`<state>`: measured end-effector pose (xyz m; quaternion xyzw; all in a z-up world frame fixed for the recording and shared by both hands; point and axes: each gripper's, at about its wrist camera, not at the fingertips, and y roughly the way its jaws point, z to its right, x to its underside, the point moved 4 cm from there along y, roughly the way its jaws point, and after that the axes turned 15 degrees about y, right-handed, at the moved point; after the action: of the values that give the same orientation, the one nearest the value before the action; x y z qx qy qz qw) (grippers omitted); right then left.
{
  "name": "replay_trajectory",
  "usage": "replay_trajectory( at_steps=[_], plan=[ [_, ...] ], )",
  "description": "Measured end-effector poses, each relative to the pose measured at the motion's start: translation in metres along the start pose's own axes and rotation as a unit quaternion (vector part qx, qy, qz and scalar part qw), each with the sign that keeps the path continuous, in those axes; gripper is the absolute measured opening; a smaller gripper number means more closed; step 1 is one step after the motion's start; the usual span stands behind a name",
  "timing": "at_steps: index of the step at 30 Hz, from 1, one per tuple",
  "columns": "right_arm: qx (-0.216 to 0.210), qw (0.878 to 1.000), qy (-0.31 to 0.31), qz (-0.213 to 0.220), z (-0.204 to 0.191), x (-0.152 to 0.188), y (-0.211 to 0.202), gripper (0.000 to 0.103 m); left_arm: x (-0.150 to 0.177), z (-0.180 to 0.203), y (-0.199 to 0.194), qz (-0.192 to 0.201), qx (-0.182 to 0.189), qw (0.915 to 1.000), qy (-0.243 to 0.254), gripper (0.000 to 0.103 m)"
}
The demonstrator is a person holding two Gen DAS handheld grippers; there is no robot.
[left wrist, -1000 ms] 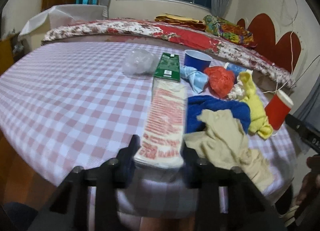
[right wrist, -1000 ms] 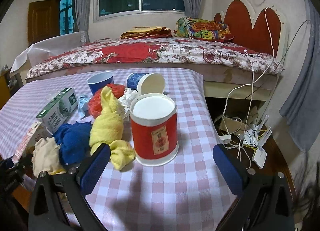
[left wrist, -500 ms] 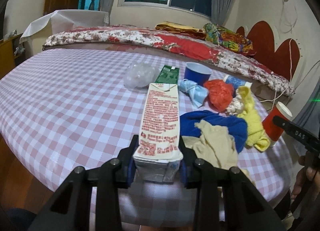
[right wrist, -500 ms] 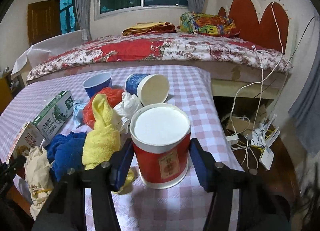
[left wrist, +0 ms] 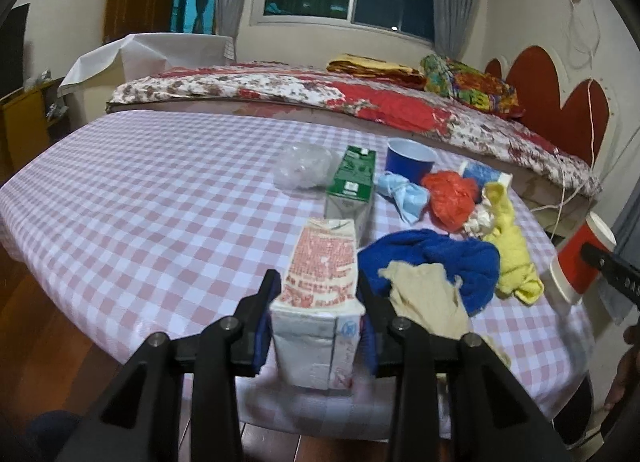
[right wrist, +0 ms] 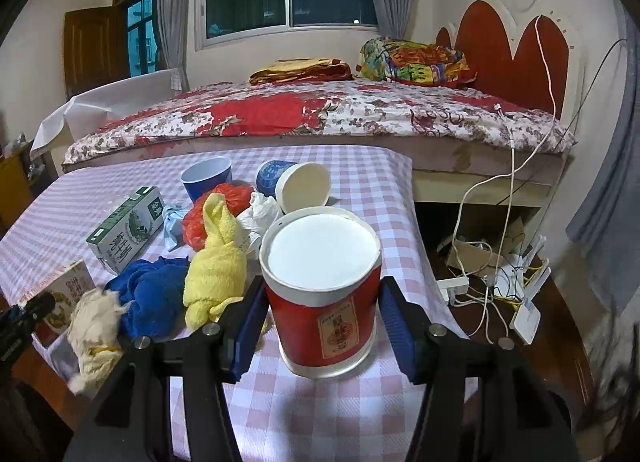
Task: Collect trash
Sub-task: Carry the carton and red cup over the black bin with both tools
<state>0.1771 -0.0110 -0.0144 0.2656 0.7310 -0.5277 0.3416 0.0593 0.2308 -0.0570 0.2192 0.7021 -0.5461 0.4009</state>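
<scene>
red-print carton [left wrist: 320, 274], L gripper [left wrist: 318, 318] clamped, off table

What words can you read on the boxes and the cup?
"DAS": white letters on the black arm of the right gripper, seen in the left wrist view and cut off at the edge.
Green carton: large Chinese characters, too blurred to read surely.
Red-printed carton: red print, too blurred.
Red cup: label too small.

Cartons: two [left wrist: 320, 282] [left wrist: 352, 186]. Cups: three [right wrist: 320, 294] [right wrist: 206, 178] [right wrist: 296, 186]. Cloths: three [right wrist: 148, 294] [right wrist: 214, 262] [right wrist: 94, 326].
</scene>
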Motion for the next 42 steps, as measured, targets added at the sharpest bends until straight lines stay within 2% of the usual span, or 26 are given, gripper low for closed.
replay_trajectory(
  at_steps=[7, 12, 14, 20, 24, 30, 36, 42],
  plan=[
    [0.001, 1.0, 0.0, -0.006, 0.001, 0.005, -0.004, 0.058, 0.01, 0.001, 0.008, -0.02, 0.031, 0.9993, 0.001, 0.036],
    [0.002, 1.0, 0.004, 0.001, 0.005, 0.005, -0.009, 0.058, -0.008, 0.001, -0.016, 0.028, 0.014, 0.9994, 0.017, 0.036],
    [0.003, 1.0, 0.006, 0.006, 0.008, 0.005, -0.012, 0.058, -0.015, 0.003, -0.019, 0.035, 0.014, 0.999, 0.022, 0.036],
    [0.016, 0.999, 0.009, 0.027, 0.024, 0.001, -0.029, 0.057, -0.034, 0.028, -0.03, 0.063, 0.038, 0.9964, 0.042, 0.036],
    [0.031, 0.999, 0.021, 0.037, 0.044, -0.003, -0.041, 0.057, -0.046, 0.06, -0.034, 0.074, 0.072, 0.9928, 0.062, 0.036],
    [0.065, 0.996, 0.045, 0.045, 0.082, -0.004, -0.058, 0.057, -0.057, 0.121, -0.034, 0.081, 0.138, 0.9825, 0.096, 0.036],
    [0.104, 0.991, 0.067, 0.052, 0.118, 0.0, -0.078, 0.057, -0.059, 0.178, -0.044, 0.087, 0.207, 0.9649, 0.136, 0.036],
    [0.136, 0.985, 0.088, 0.052, 0.157, 0.012, -0.094, 0.057, -0.049, 0.227, -0.056, 0.083, 0.253, 0.9482, 0.173, 0.036]
  ],
)
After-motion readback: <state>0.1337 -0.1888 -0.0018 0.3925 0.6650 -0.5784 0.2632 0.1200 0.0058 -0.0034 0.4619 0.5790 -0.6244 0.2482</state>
